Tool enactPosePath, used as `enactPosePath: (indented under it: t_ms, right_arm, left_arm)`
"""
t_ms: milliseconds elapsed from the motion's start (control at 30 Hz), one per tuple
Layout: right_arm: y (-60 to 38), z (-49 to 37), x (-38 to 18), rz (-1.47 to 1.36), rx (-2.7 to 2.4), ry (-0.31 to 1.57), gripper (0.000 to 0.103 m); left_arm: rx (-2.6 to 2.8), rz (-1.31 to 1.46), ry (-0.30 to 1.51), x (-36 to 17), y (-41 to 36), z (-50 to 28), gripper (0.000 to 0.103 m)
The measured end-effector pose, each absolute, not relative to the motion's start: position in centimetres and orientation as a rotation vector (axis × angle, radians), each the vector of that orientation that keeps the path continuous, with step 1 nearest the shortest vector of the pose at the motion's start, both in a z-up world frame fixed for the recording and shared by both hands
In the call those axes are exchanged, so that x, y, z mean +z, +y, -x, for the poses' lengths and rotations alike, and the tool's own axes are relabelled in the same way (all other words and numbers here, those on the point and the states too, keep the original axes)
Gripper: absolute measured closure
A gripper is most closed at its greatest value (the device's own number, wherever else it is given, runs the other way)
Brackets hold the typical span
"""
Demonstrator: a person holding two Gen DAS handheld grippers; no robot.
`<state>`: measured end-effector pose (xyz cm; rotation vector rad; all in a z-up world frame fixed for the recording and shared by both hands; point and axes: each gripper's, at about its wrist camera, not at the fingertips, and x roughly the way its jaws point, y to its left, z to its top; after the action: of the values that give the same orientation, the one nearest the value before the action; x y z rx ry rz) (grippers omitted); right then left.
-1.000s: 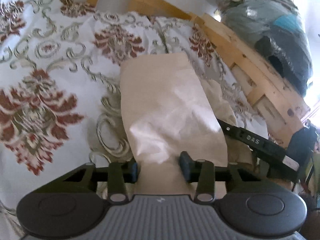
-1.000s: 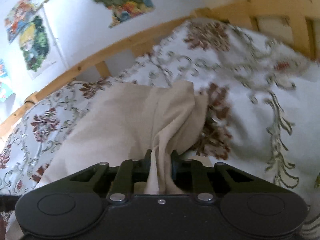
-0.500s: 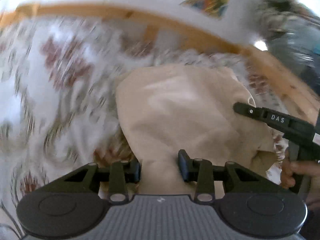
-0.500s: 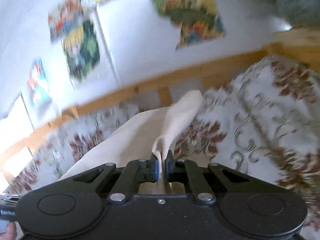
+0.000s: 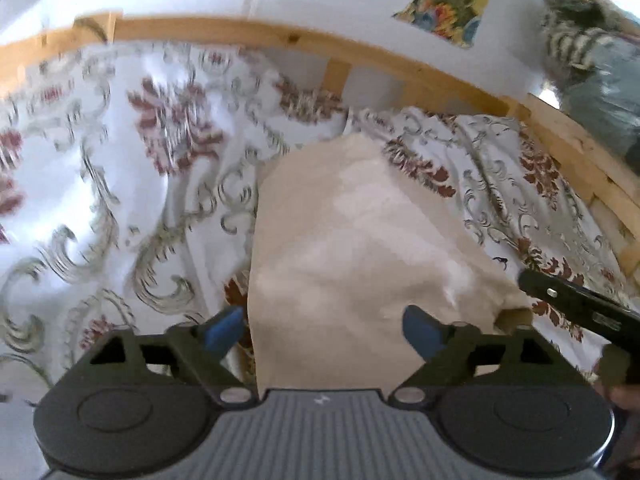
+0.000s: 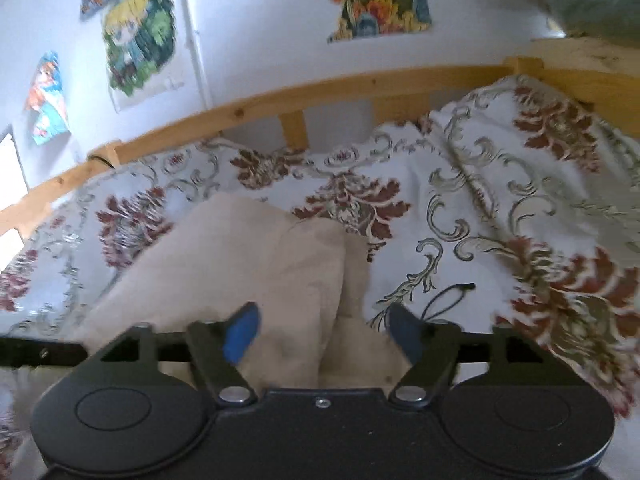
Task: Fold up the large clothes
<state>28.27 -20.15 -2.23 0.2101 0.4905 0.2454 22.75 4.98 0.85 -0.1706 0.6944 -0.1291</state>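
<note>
A beige garment (image 5: pixel 352 248) lies folded on the floral bedspread (image 5: pixel 120 184). In the left wrist view my left gripper (image 5: pixel 322 330) has its jaws opening wide; the cloth lies between and below the blue pads (image 5: pixel 224 330) without being pressed. The right wrist view shows the same beige garment (image 6: pixel 248 264) bunched in a fold. There my right gripper (image 6: pixel 324 330) is opening too, its pads (image 6: pixel 242 334) clear of the cloth. The right gripper's black finger (image 5: pixel 576 308) pokes in at the right edge of the left wrist view.
A wooden bed rail (image 6: pixel 280 96) runs along the far side of the bed, with a white wall and colourful posters (image 6: pixel 138 38) behind. Bundled bags (image 5: pixel 592 72) are piled at the upper right. A thin black cord (image 6: pixel 448 298) lies on the bedspread (image 6: pixel 500 200).
Both grippers let go of the beige cloth and spread wide. Both have risen and tilted up, so the rail and wall now show. The garment has dropped onto the bed.
</note>
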Motion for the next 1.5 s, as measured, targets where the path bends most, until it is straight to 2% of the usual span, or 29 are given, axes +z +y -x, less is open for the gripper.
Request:
enactPosePath:
  t_ms: [67,200,433,667,1500]
  right_arm:
    - [-20.2,-25.6,-1.3,-0.22,0.238,0.461,0.008]
    - [-19.9,-21.0,1.0,-0.196,0.219,0.412,0.001]
    - [-18.5,-11.0,4.1,-0.12,0.171,0.307,0.001]
    - [-17.5,-3.4,3.4,-0.172,0.116,0.3,0.001]
    - [-17.6,-4.6,1.5,-0.174,0.129,0.404,0.001]
  left_arm:
    - [-0.119,0.125,0.659,2.1,4.6,-21.0,0.005]
    - [-0.118,0.079,0.577,4.8,4.3,-16.9,0.001]
    - [-0.132,0.05,0.519,5.7,5.3,-9.0,0.001]
    - [-0.119,0.035,0.508,4.6,5.8,-4.6,0.001]
    - [-0.093,0.036,0.546,3.2,6.5,-3.8,0.001]
